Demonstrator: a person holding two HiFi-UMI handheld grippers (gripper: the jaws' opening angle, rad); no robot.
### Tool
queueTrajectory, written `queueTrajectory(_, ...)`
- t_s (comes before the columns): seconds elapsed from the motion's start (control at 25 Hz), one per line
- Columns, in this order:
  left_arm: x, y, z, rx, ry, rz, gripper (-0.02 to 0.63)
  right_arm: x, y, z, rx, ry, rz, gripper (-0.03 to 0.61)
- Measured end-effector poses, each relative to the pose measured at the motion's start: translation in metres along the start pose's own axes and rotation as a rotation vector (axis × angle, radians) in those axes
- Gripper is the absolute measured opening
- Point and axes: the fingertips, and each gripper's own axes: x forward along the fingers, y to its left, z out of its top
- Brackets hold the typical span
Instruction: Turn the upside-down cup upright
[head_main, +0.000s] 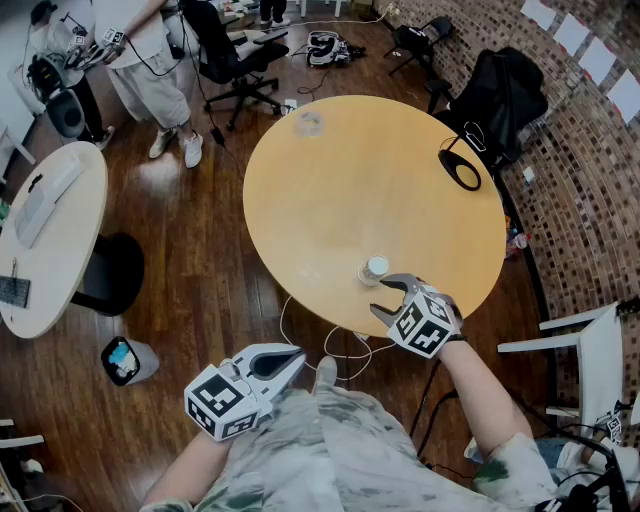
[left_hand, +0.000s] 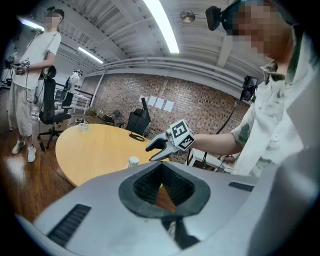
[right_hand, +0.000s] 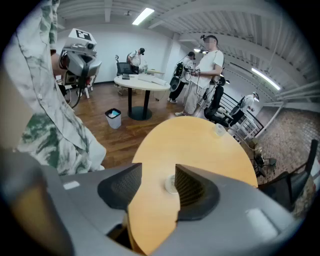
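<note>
A small pale cup (head_main: 375, 268) stands with its base up near the front edge of the round wooden table (head_main: 340, 190). My right gripper (head_main: 378, 293) hovers open just in front of it, one jaw on either side of the table edge. In the right gripper view the cup (right_hand: 170, 184) shows between the open jaws (right_hand: 157, 176), partly hidden by the right one. My left gripper (head_main: 295, 360) is shut and empty, held low by my body, off the table. From the left gripper view I see the cup (left_hand: 133, 161) and the right gripper (left_hand: 150, 153) beyond the shut left gripper (left_hand: 161, 170).
A clear cup (head_main: 309, 122) stands at the table's far edge and a black ring-shaped object (head_main: 460, 170) lies at its right. A white table (head_main: 50, 230), a bin (head_main: 125, 360), an office chair (head_main: 235, 60), a standing person (head_main: 150, 60) and a white chair (head_main: 600, 360) surround it.
</note>
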Motion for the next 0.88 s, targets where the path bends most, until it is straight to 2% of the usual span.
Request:
queueTrajectory(0.16,0.036,0.021,0.022,-0.003,-0.019,-0.001,0.006,0.031,-0.053,-0.029,-0.062,0.106,0.025,0.219)
queueTrajectory(0.28,0.046,0.037,0.031,0.005,-0.002,-0.016,0.006,0.053,-0.069,-0.038,-0.101,0.18,0.076,0.241)
queueTrajectory(0.6,0.049,0.088,0.051,0.017,0.032,-0.057,0.006,0.119,-0.078,-0.053,-0.147,0.404,0.227,0.325)
queueTrajectory(0.76,0.045,0.111,0.056,0.013,0.039,-0.062,0.006,0.136,-0.072,-0.068,-0.164,0.513,0.295,0.328)
queueTrajectory(0.88,0.044,0.125,0.058,-0.003,0.029,-0.062,0.006,0.144,-0.069,-0.078,-0.161,0.552,0.314,0.322)
